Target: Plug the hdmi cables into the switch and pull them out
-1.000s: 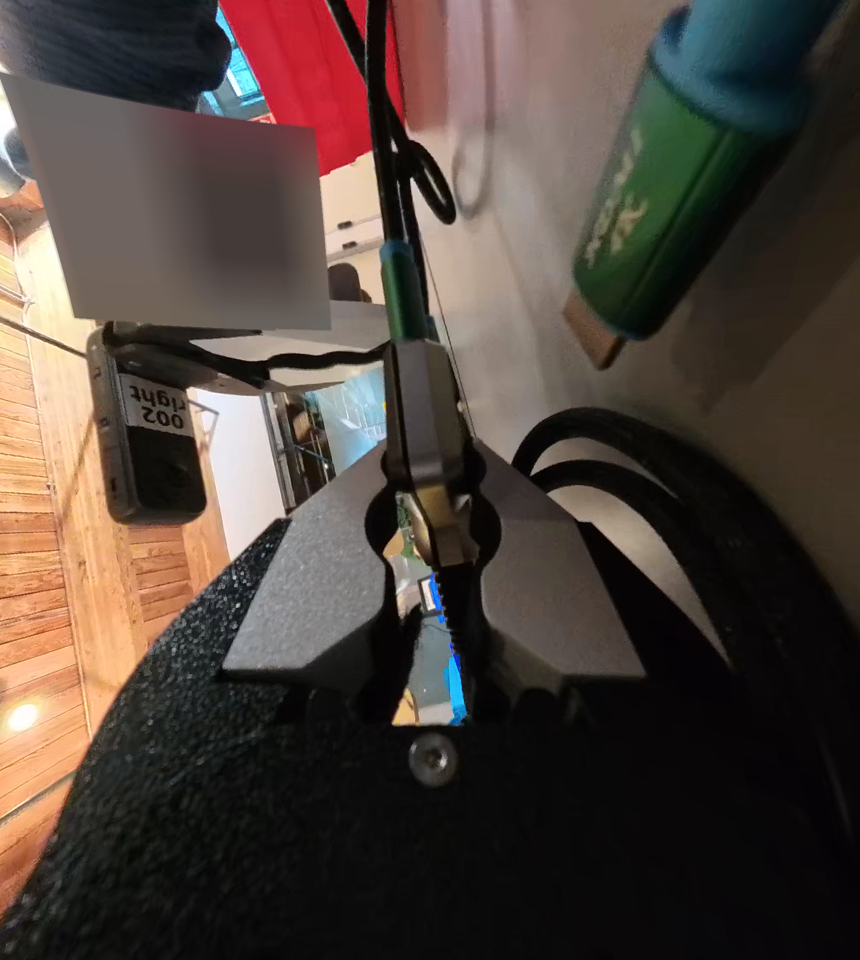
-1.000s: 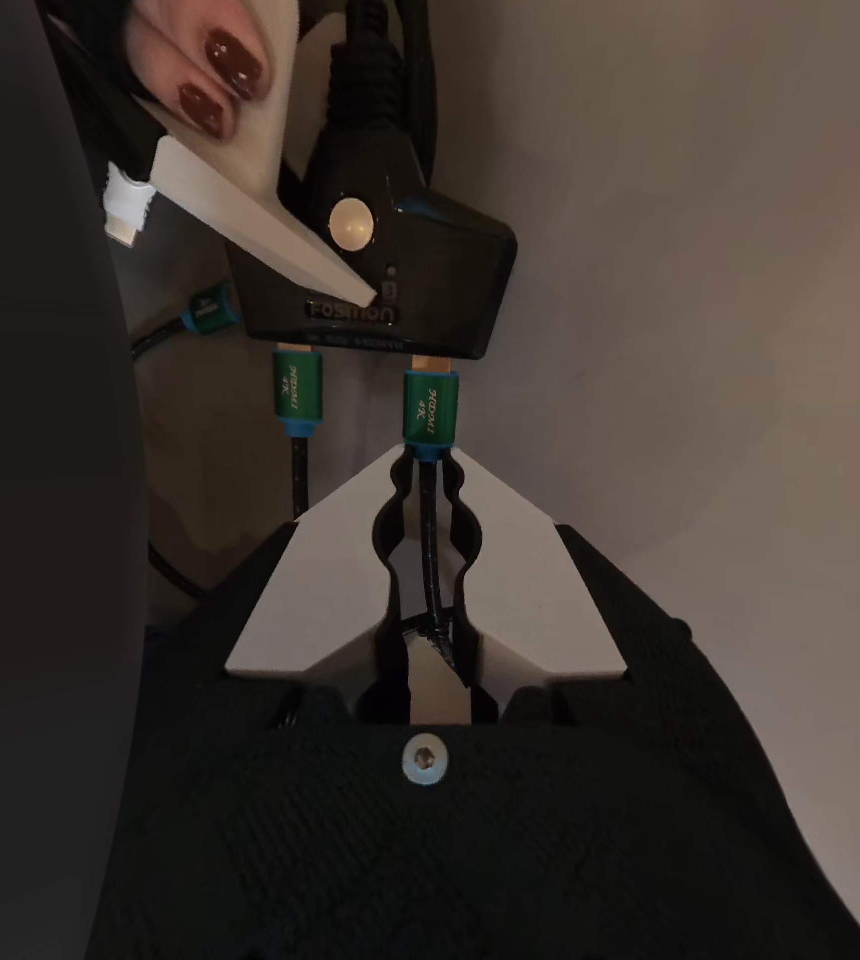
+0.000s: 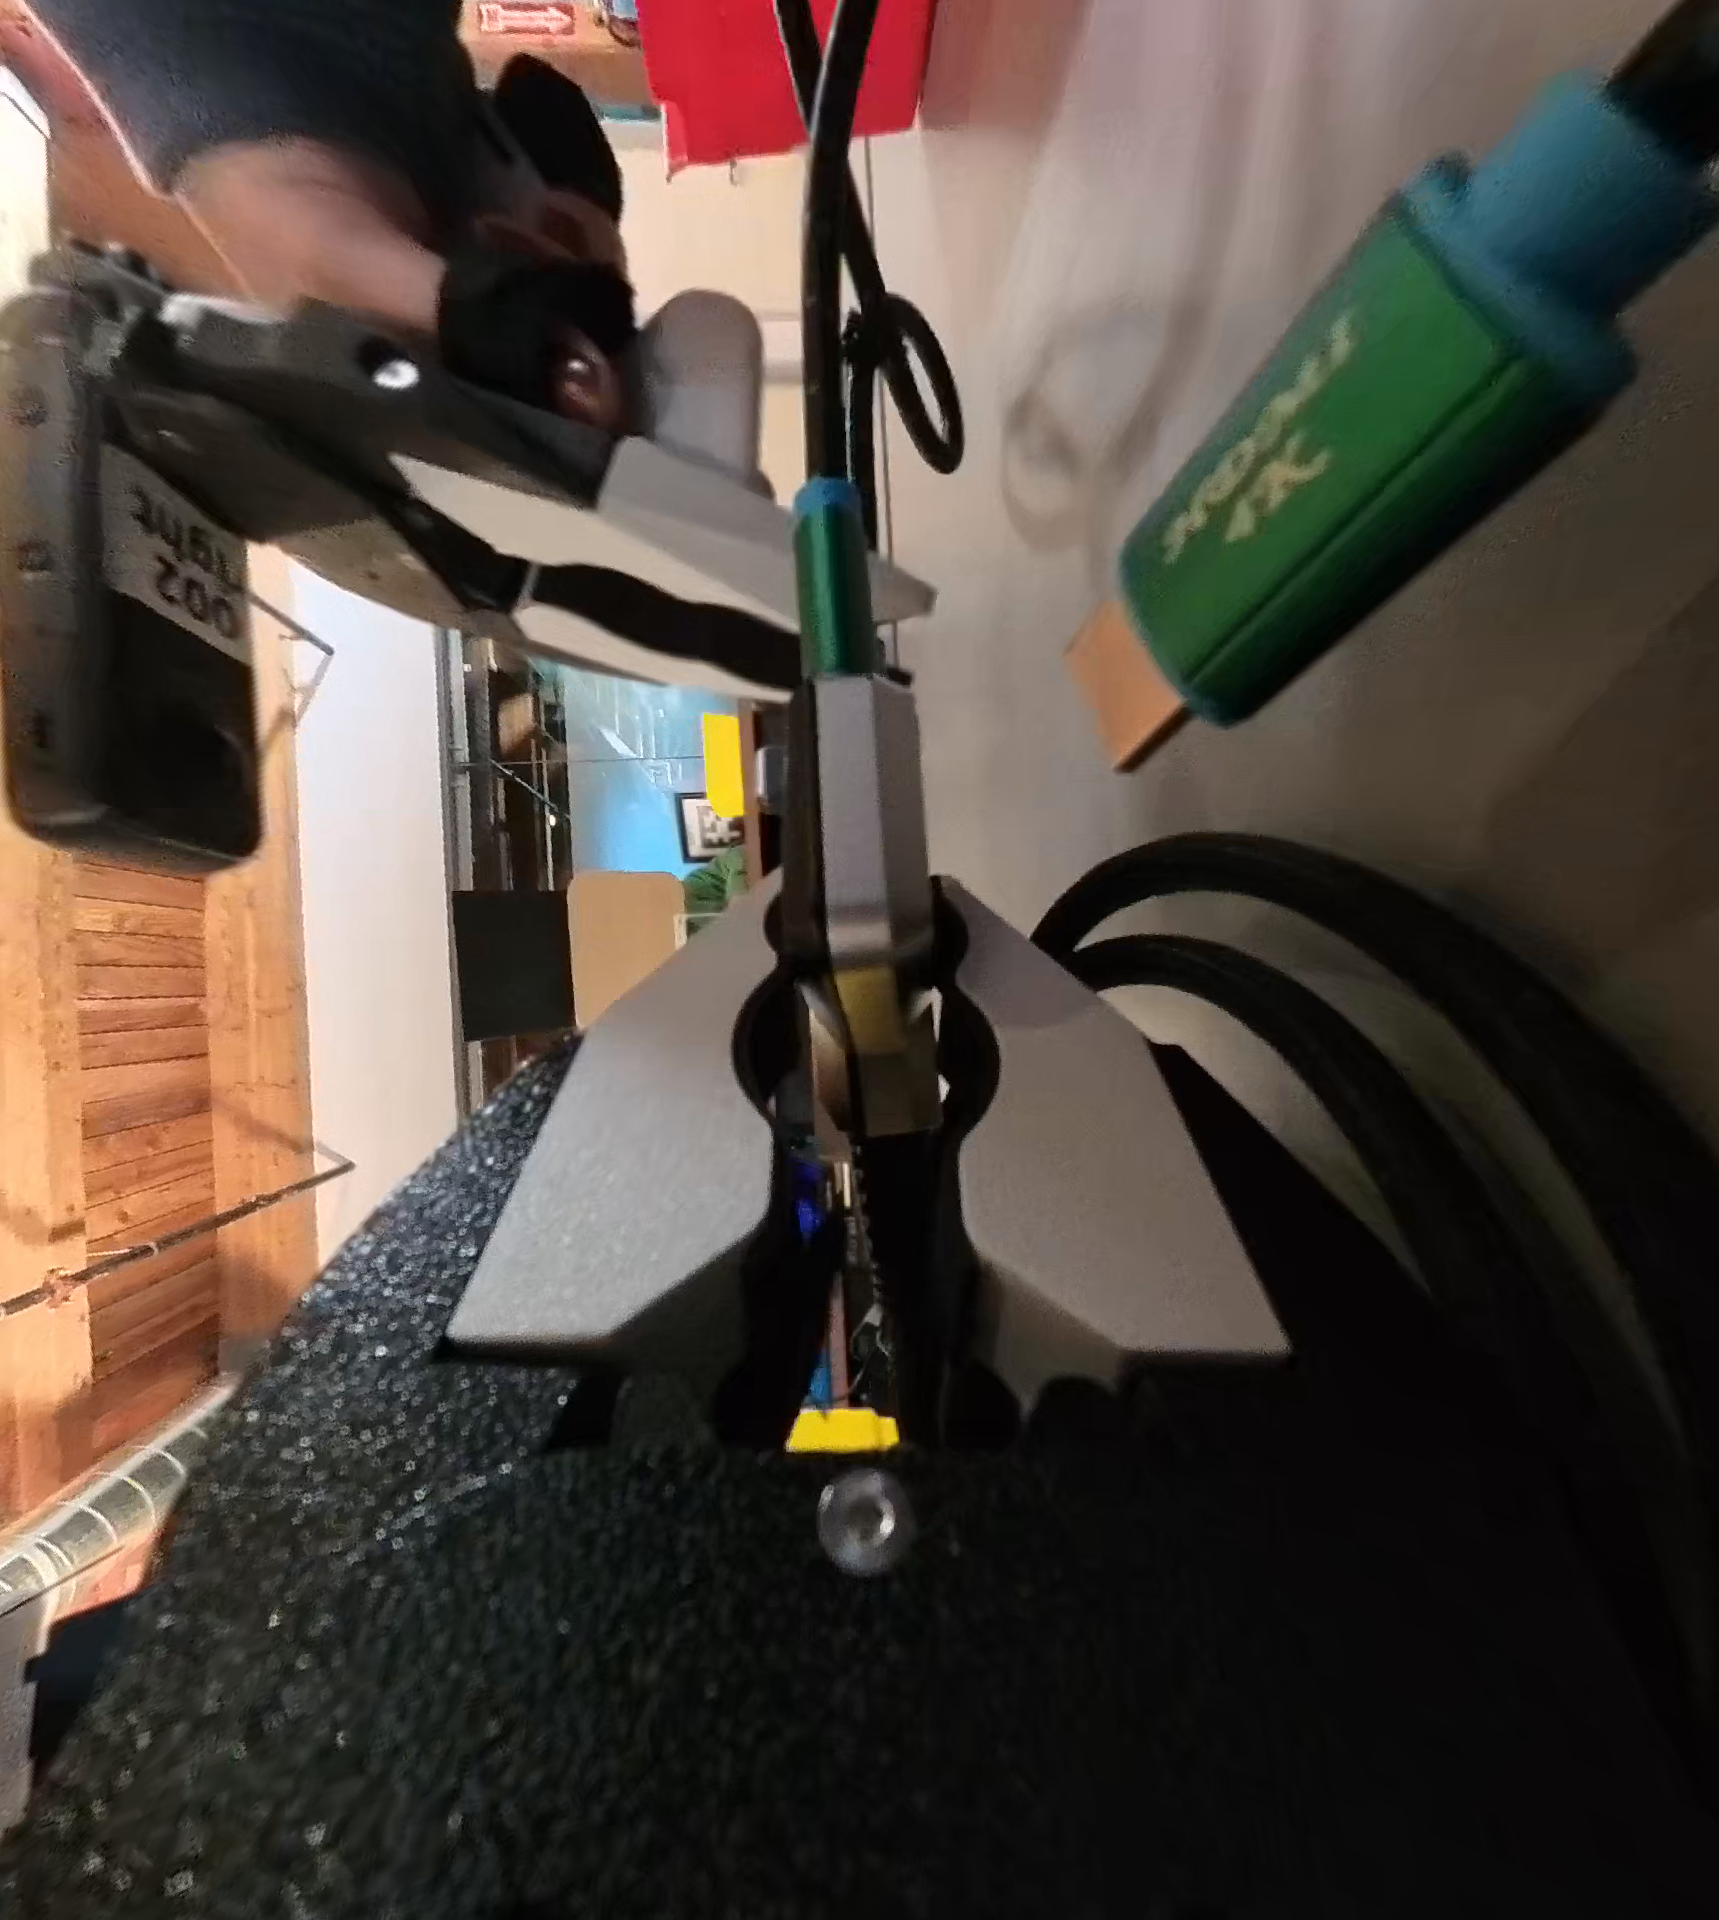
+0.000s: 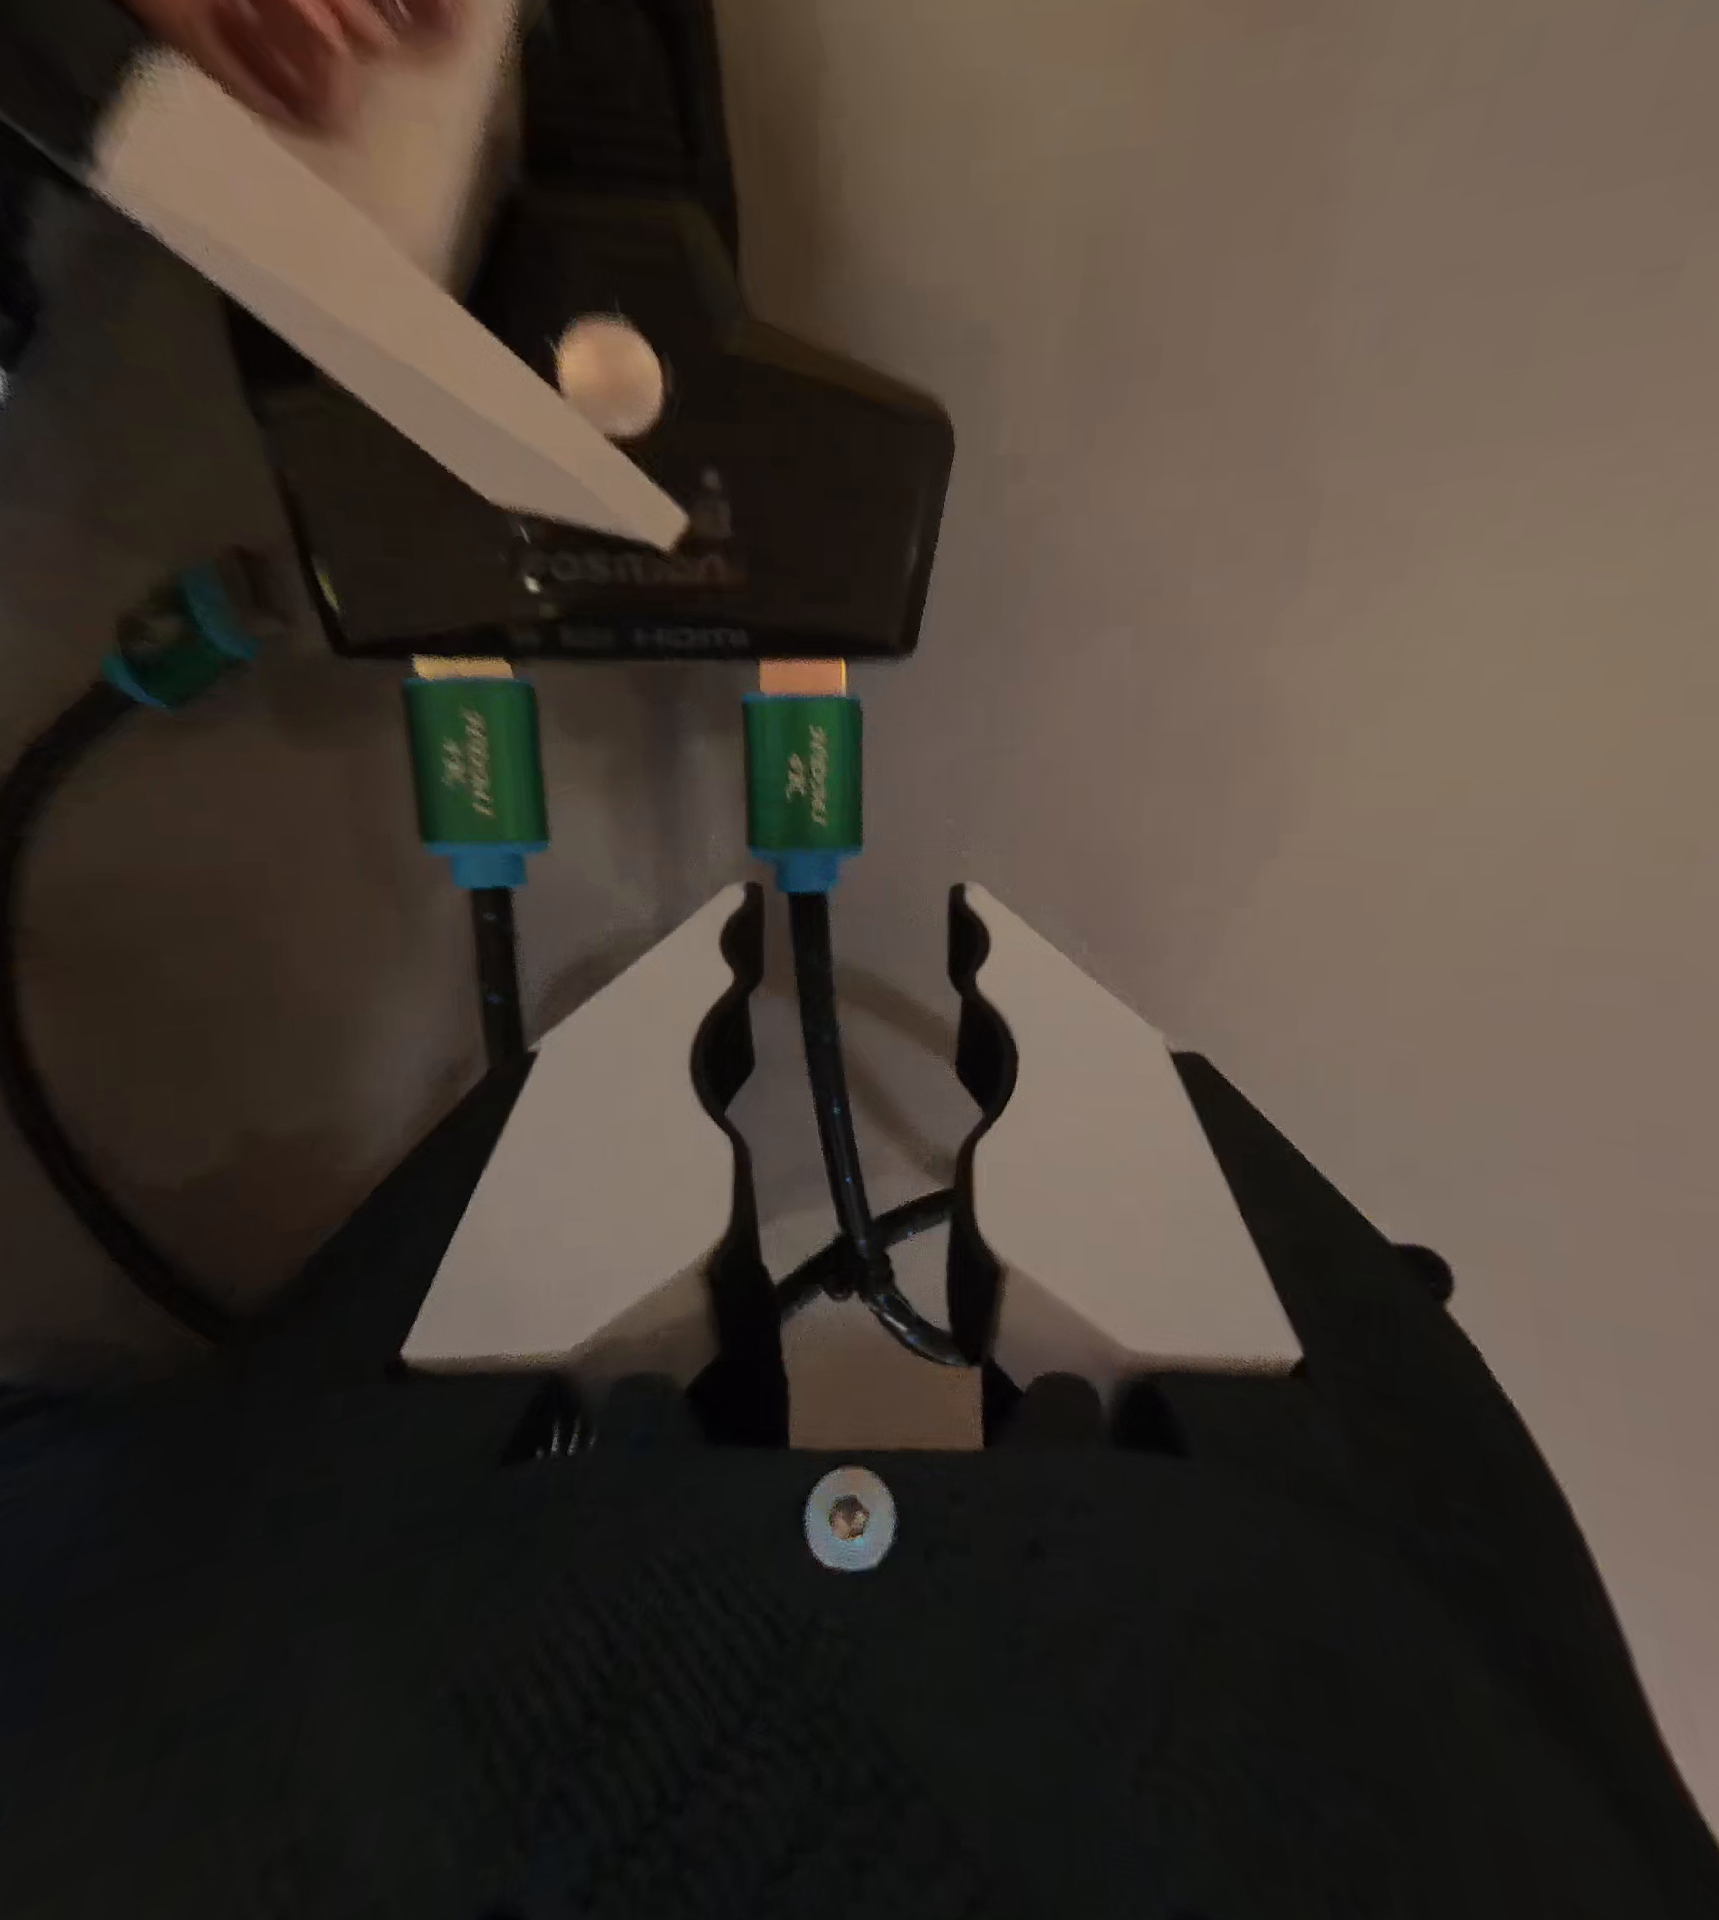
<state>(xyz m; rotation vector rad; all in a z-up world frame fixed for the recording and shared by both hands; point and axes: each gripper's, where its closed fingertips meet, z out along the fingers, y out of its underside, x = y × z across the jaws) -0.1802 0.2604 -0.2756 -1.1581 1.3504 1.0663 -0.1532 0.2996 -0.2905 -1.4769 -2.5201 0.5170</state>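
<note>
At twelve o'clock of the parted right gripper (image 4: 855, 904), two green plugs (image 4: 801, 771) sit in the switch (image 4: 813, 499); left gripper (image 3: 860, 914) clamps it.

The switch (image 4: 626, 520) is glossy black plastic with a pale round button (image 4: 612, 376). The plugs (image 4: 801, 774) have satiny green metal-looking shells, blue matt collars and coppery metal tips. The cables (image 4: 827, 1039) look braided and black. The right hand-held gripper (image 4: 855, 904) has matt pale smooth fingers on a rough, grainy black body. The worktop (image 4: 1354, 623) is matt and smooth.
</note>
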